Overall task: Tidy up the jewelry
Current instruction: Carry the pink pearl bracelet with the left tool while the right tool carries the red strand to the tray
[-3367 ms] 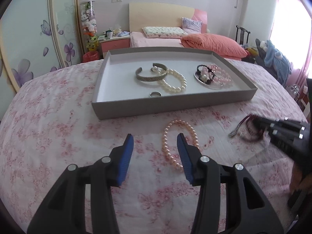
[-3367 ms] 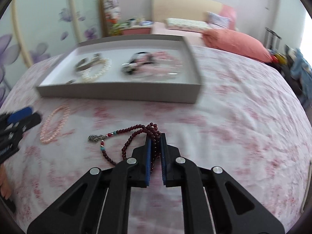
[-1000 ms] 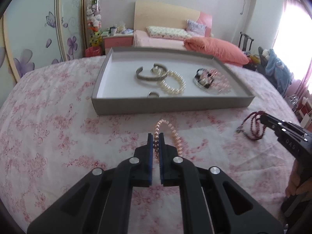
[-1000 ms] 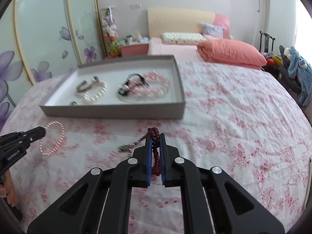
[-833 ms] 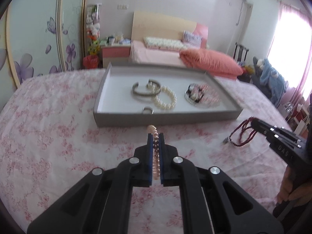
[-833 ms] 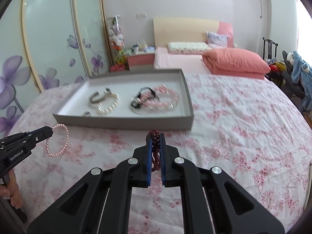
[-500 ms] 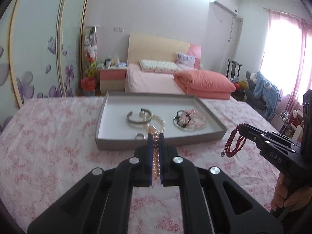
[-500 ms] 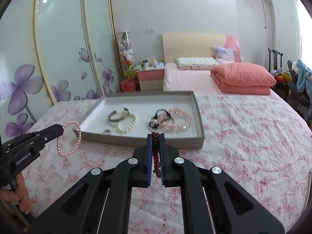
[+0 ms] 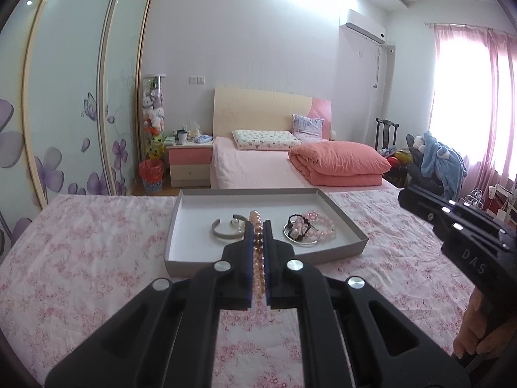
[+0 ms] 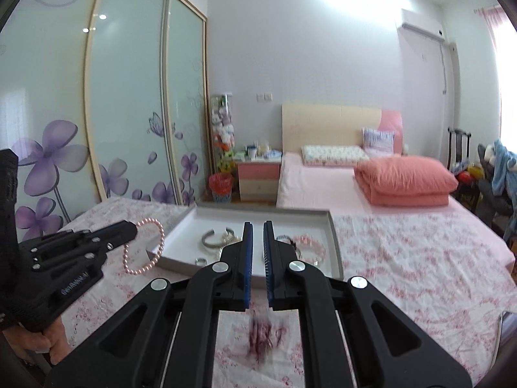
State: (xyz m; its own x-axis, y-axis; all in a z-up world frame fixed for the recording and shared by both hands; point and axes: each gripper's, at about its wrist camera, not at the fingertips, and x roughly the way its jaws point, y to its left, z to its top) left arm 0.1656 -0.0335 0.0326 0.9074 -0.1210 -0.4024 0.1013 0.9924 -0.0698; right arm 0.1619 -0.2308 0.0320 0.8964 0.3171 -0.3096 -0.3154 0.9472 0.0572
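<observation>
My left gripper [image 9: 258, 226] is shut on a pink pearl bracelet [image 9: 257, 252], held high above the bed; the bracelet hangs from it in the right wrist view [image 10: 144, 247]. My right gripper [image 10: 257, 226] stands slightly open and empty. The dark red bead necklace [image 10: 263, 339] is a blurred streak below its fingers, over the bedspread. The grey tray [image 9: 263, 260] lies ahead with a silver bangle [image 9: 224, 231], a white pearl bracelet and a pile of pink and black bracelets [image 9: 308, 228].
The pink floral bedspread [image 9: 80, 249] surrounds the tray. A second bed with an orange quilt [image 9: 339, 163] stands behind. A nightstand [image 9: 189, 161], a red bin and sliding wardrobe doors are at the left; a chair with clothes is at the right.
Both grippers rose well above the bed. My right gripper opened and let go of the red bead necklace, which is dropping to the bedspread. The left one still holds the pink bracelet.
</observation>
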